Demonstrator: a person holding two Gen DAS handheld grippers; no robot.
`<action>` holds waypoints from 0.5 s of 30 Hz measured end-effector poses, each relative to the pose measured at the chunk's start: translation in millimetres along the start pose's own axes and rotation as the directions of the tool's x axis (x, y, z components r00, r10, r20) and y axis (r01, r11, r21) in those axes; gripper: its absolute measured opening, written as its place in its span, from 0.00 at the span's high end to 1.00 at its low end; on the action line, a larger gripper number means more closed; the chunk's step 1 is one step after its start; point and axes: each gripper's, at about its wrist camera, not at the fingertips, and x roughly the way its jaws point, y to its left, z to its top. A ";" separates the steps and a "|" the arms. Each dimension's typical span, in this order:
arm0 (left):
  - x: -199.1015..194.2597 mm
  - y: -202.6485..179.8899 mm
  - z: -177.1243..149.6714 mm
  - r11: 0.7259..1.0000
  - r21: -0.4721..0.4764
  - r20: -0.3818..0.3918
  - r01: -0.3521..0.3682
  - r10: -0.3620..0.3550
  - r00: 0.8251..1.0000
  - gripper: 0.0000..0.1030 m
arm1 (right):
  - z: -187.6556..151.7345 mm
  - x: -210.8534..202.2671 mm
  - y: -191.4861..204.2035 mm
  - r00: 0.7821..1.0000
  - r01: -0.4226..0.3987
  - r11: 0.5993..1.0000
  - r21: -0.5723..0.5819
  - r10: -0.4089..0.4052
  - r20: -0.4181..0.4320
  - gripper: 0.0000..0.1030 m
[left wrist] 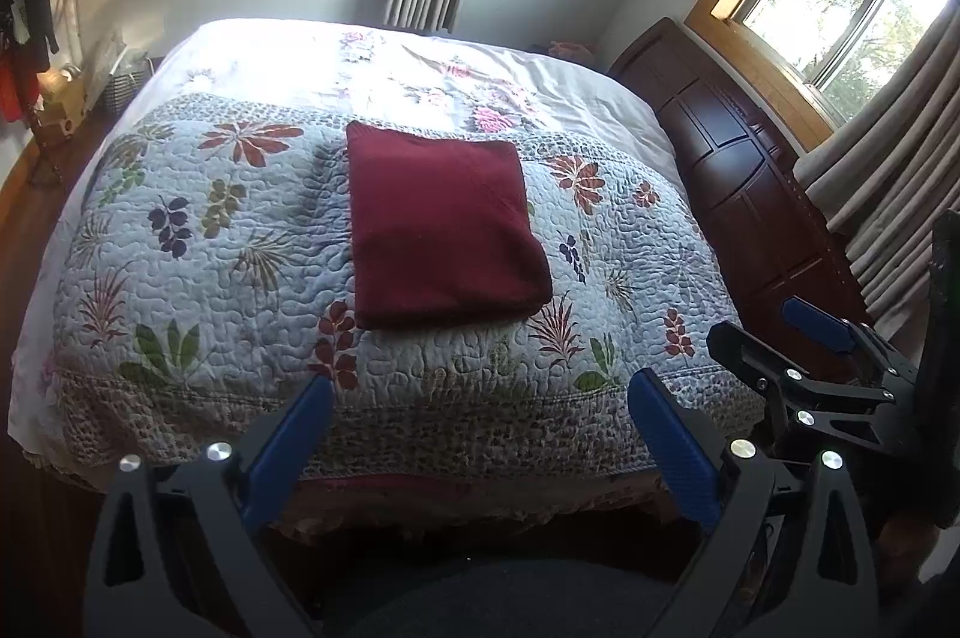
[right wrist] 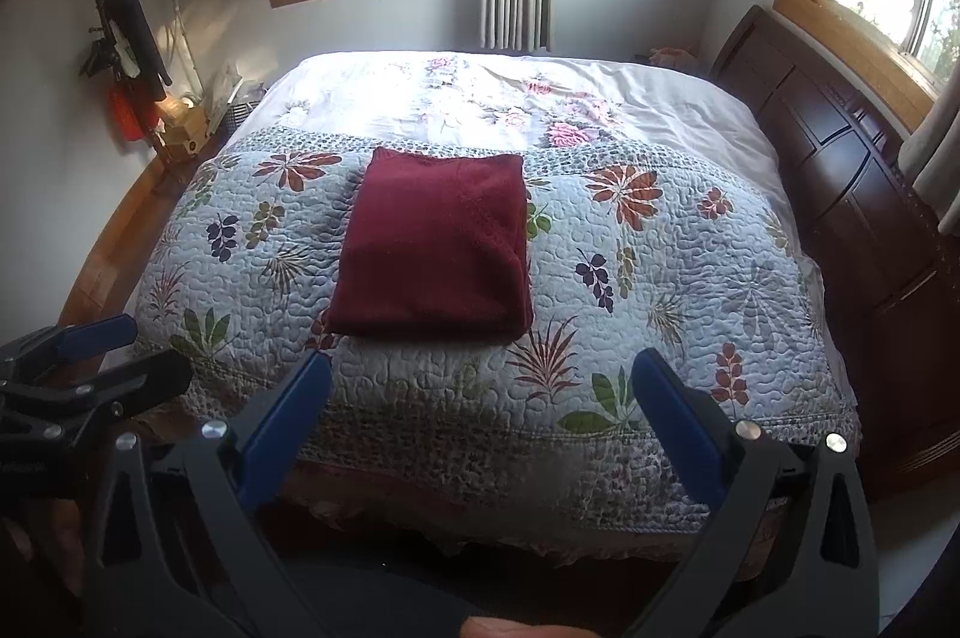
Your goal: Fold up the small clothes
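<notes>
Garment: maroon folded cloth (left wrist: pixel 441 224) lay as a neat rectangle mid-quilt, nearer the bed's (left wrist: pixel 600 434) foot edge than its far edge.
Left gripper (left wrist: pixel 480 434): jaws apart, empty, held off the foot edge.
Right gripper (right wrist: pixel 480 416): jaws apart, empty, beside the other.
Risk: regrasping one layer could drag the fold open; the soft quilt (right wrist: pixel 660 278) might bunch.
Surroundings: dark headboard (left wrist: pixel 738 194) along the right edge, clutter (right wrist: pixel 180 128) at the far left corner; nothing blocked the approach.

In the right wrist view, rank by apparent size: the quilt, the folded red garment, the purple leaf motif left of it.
1. Quilt, largest.
2. Folded red garment.
3. Purple leaf motif, smallest.
</notes>
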 end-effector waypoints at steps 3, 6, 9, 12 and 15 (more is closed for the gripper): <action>1.2 -0.2 -0.2 1.000 -0.001 -0.004 -0.001 0.001 1.000 0.04 | 0.3 0.9 0.0 1.000 0.002 1.000 0.000 -0.002 -0.003 0.03; 1.2 -0.4 -0.2 1.000 0.000 -0.002 -0.002 0.002 1.000 0.04 | 1.0 1.3 -0.4 1.000 0.003 1.000 -0.001 -0.003 -0.002 0.03; 2.1 -0.7 0.1 1.000 0.001 -0.001 0.000 0.000 1.000 0.04 | 1.8 2.0 -1.3 1.000 0.003 1.000 0.000 -0.003 -0.001 0.03; 3.6 -0.3 1.4 1.000 0.004 -0.001 -0.001 0.001 1.000 0.04 | 2.8 2.5 -2.0 1.000 0.004 1.000 -0.001 -0.004 0.001 0.03; 3.2 -1.3 1.7 1.000 0.005 -0.001 -0.001 0.001 1.000 0.04 | 4.0 2.9 -3.5 1.000 0.006 1.000 -0.002 -0.006 0.005 0.03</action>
